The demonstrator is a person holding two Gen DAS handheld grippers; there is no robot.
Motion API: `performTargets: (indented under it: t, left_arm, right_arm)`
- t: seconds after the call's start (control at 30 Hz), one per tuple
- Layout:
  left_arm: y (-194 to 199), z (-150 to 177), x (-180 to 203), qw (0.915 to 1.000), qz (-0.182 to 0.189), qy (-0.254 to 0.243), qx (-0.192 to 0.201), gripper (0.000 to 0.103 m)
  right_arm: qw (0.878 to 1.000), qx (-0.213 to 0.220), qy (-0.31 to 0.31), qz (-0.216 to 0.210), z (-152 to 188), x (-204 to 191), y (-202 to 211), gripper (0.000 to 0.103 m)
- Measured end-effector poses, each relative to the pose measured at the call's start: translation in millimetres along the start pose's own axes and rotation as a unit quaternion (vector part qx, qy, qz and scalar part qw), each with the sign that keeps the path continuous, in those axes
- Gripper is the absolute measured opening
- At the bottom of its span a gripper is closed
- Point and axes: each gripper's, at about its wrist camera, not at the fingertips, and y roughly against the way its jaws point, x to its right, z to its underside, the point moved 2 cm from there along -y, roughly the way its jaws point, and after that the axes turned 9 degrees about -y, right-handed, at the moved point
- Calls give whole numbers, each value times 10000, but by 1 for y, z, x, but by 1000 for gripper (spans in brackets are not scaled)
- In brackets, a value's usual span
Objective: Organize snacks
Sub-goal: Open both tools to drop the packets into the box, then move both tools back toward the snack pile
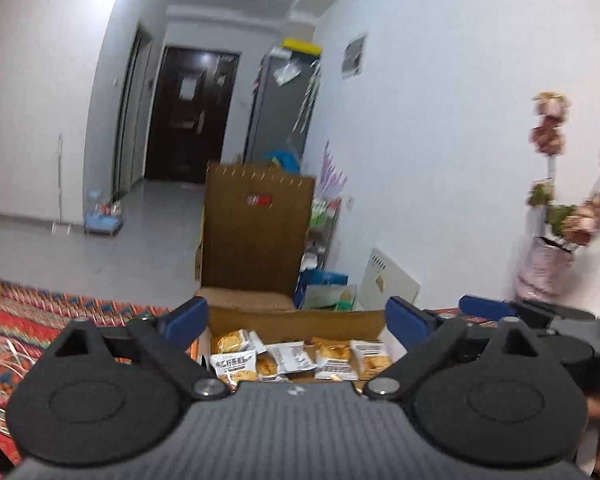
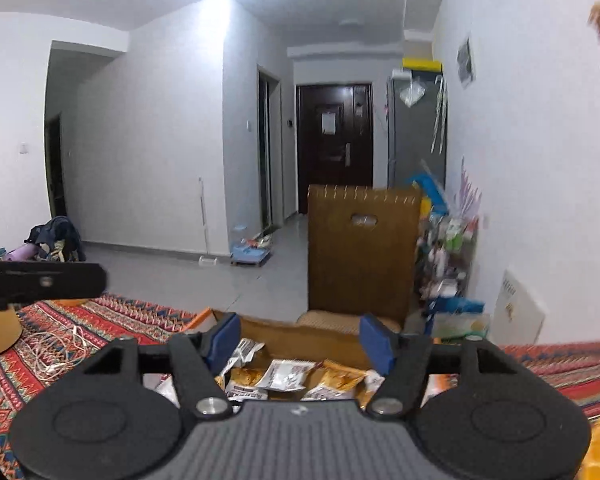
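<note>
Two pairs of fingers are mine, both spread wide with nothing between the pads. Beyond them a tall brown chair back (image 2: 362, 248) stands at twelve o'clock, hiding the floor behind it. Below it, the cardboard box (image 1: 300, 320) sits on a patterned cloth (image 2: 112, 320), holding the snack packets (image 1: 296, 360) between my left gripper (image 1: 298, 322) tips. My right gripper (image 2: 300, 342) hovers over the same packets. Flowers (image 1: 556, 184) at three o'clock are blurred.
</note>
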Motion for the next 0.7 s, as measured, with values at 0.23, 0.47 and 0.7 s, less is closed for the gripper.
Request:
performTargets:
  t: [0.23, 0.47, 0.7]
  left_arm:
    - [95, 18, 38, 9986, -292, -387, 205, 99]
    - [187, 59, 63, 9984, -396, -250, 332, 103]
    - [254, 123, 83, 9974, -708, -169, 2, 103]
  right_arm:
    - [9990, 432, 104, 31, 2, 2, 112, 88]
    - [9978, 639, 107, -108, 38, 3, 223, 99]
    - [9991, 387, 182, 16, 114, 0, 293, 103]
